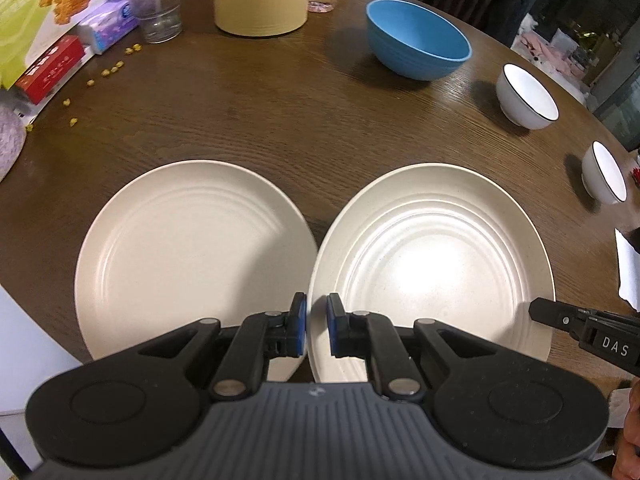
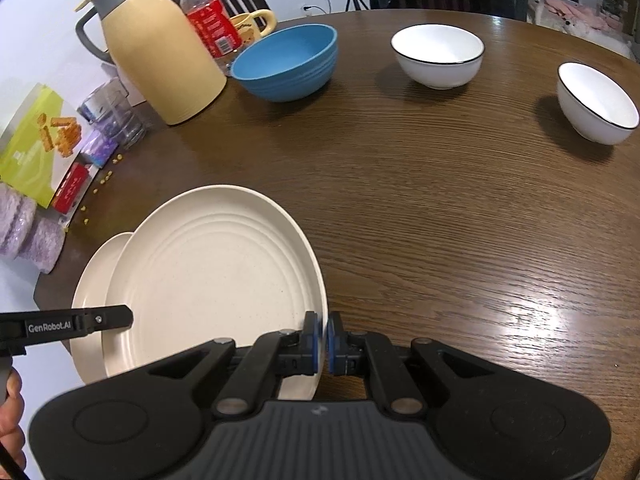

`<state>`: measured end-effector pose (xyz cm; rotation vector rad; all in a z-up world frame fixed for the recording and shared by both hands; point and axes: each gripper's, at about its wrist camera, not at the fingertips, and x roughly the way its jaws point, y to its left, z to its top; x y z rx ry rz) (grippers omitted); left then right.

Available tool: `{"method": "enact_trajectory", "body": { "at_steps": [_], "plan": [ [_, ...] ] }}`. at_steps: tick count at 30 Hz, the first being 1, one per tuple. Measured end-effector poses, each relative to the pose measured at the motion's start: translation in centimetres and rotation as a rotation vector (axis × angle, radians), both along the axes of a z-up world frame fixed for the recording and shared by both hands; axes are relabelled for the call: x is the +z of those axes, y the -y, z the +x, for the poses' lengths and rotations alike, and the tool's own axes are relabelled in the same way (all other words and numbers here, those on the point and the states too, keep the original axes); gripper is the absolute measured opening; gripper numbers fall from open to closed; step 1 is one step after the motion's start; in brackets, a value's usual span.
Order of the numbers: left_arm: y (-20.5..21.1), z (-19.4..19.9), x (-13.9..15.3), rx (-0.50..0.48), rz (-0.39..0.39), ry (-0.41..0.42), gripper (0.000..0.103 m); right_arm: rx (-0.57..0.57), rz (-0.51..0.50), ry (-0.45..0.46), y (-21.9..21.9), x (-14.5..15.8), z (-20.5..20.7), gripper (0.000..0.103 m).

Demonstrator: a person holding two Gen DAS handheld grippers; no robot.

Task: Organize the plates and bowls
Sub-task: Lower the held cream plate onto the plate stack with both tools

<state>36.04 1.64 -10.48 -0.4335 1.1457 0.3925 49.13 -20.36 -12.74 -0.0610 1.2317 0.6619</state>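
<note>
Currently, per both wrist views:

Left gripper point(image 1: 316, 326): jaws nearly closed on the left rim of the right plate point(image 1: 432, 272); blue pads sit on either side of that rim, contact looks like a grip.
Right gripper point(image 2: 322, 342): jaws pinched onto the same plate's right rim point(image 2: 216, 280); rim passes between the pads.
Right plate: held at two opposite edges, tilted, its left edge overlapping the left plate in the right wrist view.
Left plate point(image 1: 192, 256): flat on the surface point(image 1: 300, 120), just left of the left jaws, edge touching or nearly touching the right plate; cannot tell which.
Blue bowl point(image 1: 416, 40): well ahead of the left jaws, slightly right, upright on the surface.
Near white bowl point(image 2: 438, 56): ahead of the right jaws, right of the blue bowl, apart from it.
Far white bowl point(image 2: 598, 102): further right, apart from the other white bowl.
Thermos point(image 2: 160, 56): ahead-left of the right jaws, beside the blue bowl.
Clutter: clear cup point(image 1: 156, 4), snack box point(image 2: 38, 144), small yellow crumbs point(image 1: 110, 70) far left.
</note>
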Motion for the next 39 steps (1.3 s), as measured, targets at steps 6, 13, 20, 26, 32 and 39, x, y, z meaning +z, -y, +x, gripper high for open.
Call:
{"method": "enact_trajectory", "body": {
  "at_steps": [6,13,20,26,32,39],
  "plan": [
    [-0.9,-1.1,0.2,0.03,0.0,0.002,0.011,0.031,0.002,0.003,-1.2,0.3,-0.4,0.004],
    [-1.9,-2.1,0.3,0.059,-0.002,0.005,0.011,0.066,0.004,0.008,-2.4,0.5,-0.8,0.004],
    [-2.7,-2.9,0.3,0.082,-0.005,0.006,0.011,0.091,0.0,0.009,-3.6,0.6,-1.2,0.004],
    [-3.4,-3.4,0.4,0.103,-0.006,0.007,0.011,0.114,0.003,0.012,-4.5,0.7,-1.3,0.004],
    [-4.0,-3.9,0.4,0.123,-0.008,0.009,0.011,0.133,0.004,0.014,-5.5,0.8,-1.4,0.004],
    [-4.9,-4.4,0.5,0.147,-0.008,0.007,0.011,0.157,0.004,0.014,-6.6,0.9,-1.5,0.004]
  ]
}}
